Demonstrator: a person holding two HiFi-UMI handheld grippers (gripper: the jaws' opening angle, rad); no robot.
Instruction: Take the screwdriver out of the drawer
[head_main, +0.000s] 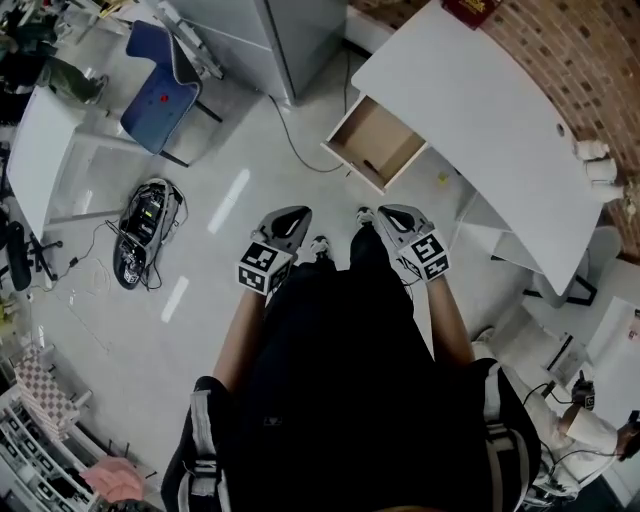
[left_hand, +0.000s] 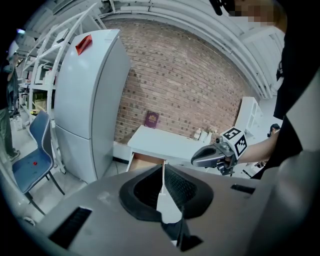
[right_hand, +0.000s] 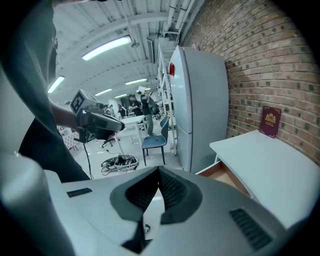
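The wooden drawer (head_main: 378, 138) stands pulled out of the white desk (head_main: 480, 110). A small dark thing (head_main: 371, 166) lies near the drawer's front; it is too small to tell as the screwdriver. My left gripper (head_main: 283, 228) and right gripper (head_main: 397, 225) are held side by side in front of my body, over the floor and short of the drawer. Both are shut with nothing between their jaws. The left gripper (left_hand: 163, 167) points toward the drawer (left_hand: 145, 162), with the right gripper (left_hand: 215, 155) beside it. In the right gripper view, the right gripper (right_hand: 159, 172) has the drawer (right_hand: 227, 175) at its right.
A grey fridge (head_main: 270, 40) stands left of the desk, with a blue chair (head_main: 160, 90) beyond it. A bundle of cables and gear (head_main: 145, 230) lies on the floor at the left. A dark red book (head_main: 470, 10) leans at the desk's far end.
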